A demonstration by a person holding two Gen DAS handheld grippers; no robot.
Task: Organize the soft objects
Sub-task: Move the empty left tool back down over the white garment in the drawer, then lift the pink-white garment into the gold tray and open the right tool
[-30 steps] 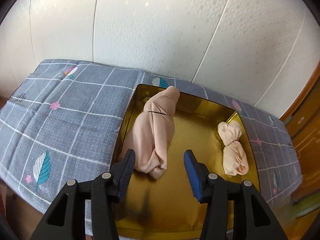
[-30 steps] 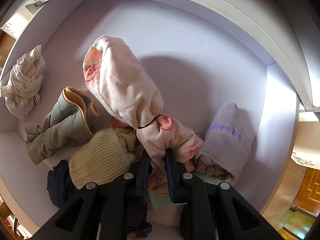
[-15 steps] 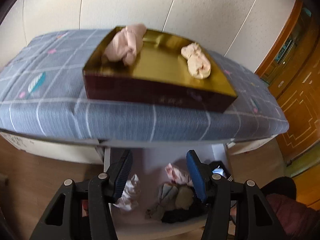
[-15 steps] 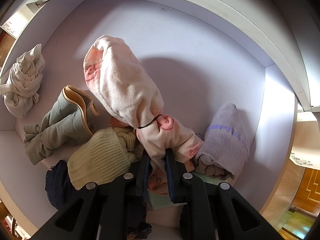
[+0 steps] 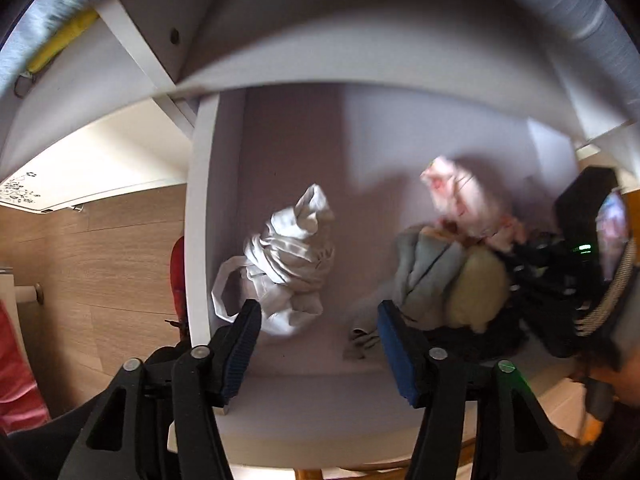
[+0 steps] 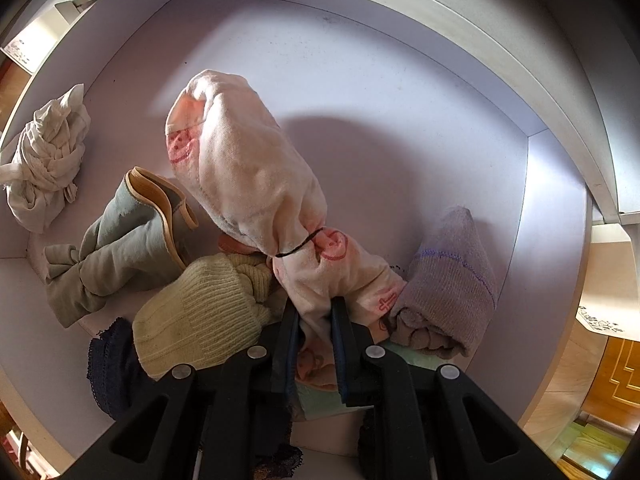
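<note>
Inside a white drawer [image 6: 360, 80], my right gripper [image 6: 314, 320] is shut on the lower end of a pink patterned cloth roll [image 6: 248, 184] tied with a black band. My left gripper [image 5: 316, 340] hangs above the drawer [image 5: 280, 152], its jaws opening with nothing between them. Just beyond its left finger lies a knotted white cloth bundle [image 5: 288, 264], at the drawer's left in the right wrist view [image 6: 48, 164]. The pink roll [image 5: 464, 196] and the black right gripper body [image 5: 568, 272] show at the right of the left wrist view.
A grey-green garment with a tan band [image 6: 132, 228], a cream knit roll [image 6: 200, 312], a lilac knit roll [image 6: 452, 280] and dark lace fabric [image 6: 112, 364] crowd the drawer's near side. The far part of the drawer floor [image 6: 320, 60] is bare. Wood flooring [image 5: 100, 248] lies left of the drawer.
My left gripper left the gold tray on the grey cloth, dropped below the tabletop and now points down into the drawer, jaws wider. The right gripper and pink roll stayed still.
</note>
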